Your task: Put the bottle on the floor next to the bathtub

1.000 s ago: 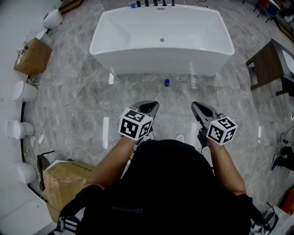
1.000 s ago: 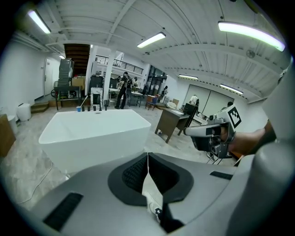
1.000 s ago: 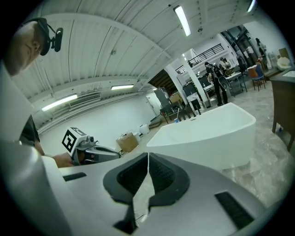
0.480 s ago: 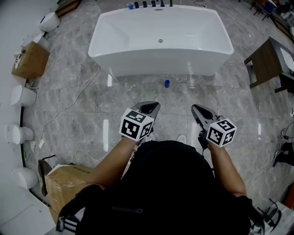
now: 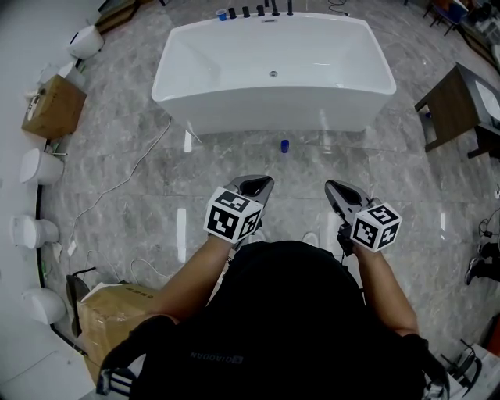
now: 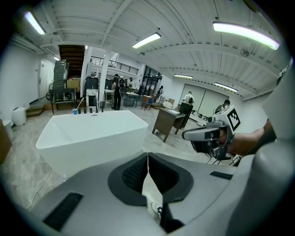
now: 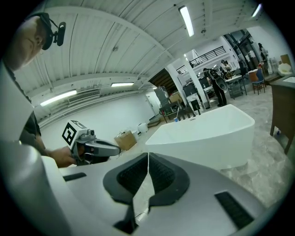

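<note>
A small blue bottle (image 5: 284,144) stands upright on the marble floor just in front of the white bathtub (image 5: 273,101), near its middle. My left gripper (image 5: 264,182) and right gripper (image 5: 331,187) are held at waist height, well back from the bottle, both pointing toward the tub. Each is shut with nothing between its jaws. In the left gripper view the tub (image 6: 92,133) lies ahead to the left and the right gripper (image 6: 184,135) shows to the right. In the right gripper view the tub (image 7: 203,136) sits ahead right and the left gripper (image 7: 117,149) to the left.
Dark taps and a blue cup (image 5: 223,13) line the tub's far rim. A wooden side table (image 5: 457,105) stands right of the tub. Cardboard boxes (image 5: 53,105) and white toilets (image 5: 39,166) line the left wall, and a white cable (image 5: 133,168) trails across the floor.
The view has shifted slightly; the tub and bottle sit a little lower in the frame. Both grippers hold almost the same pose and stay shut.
</note>
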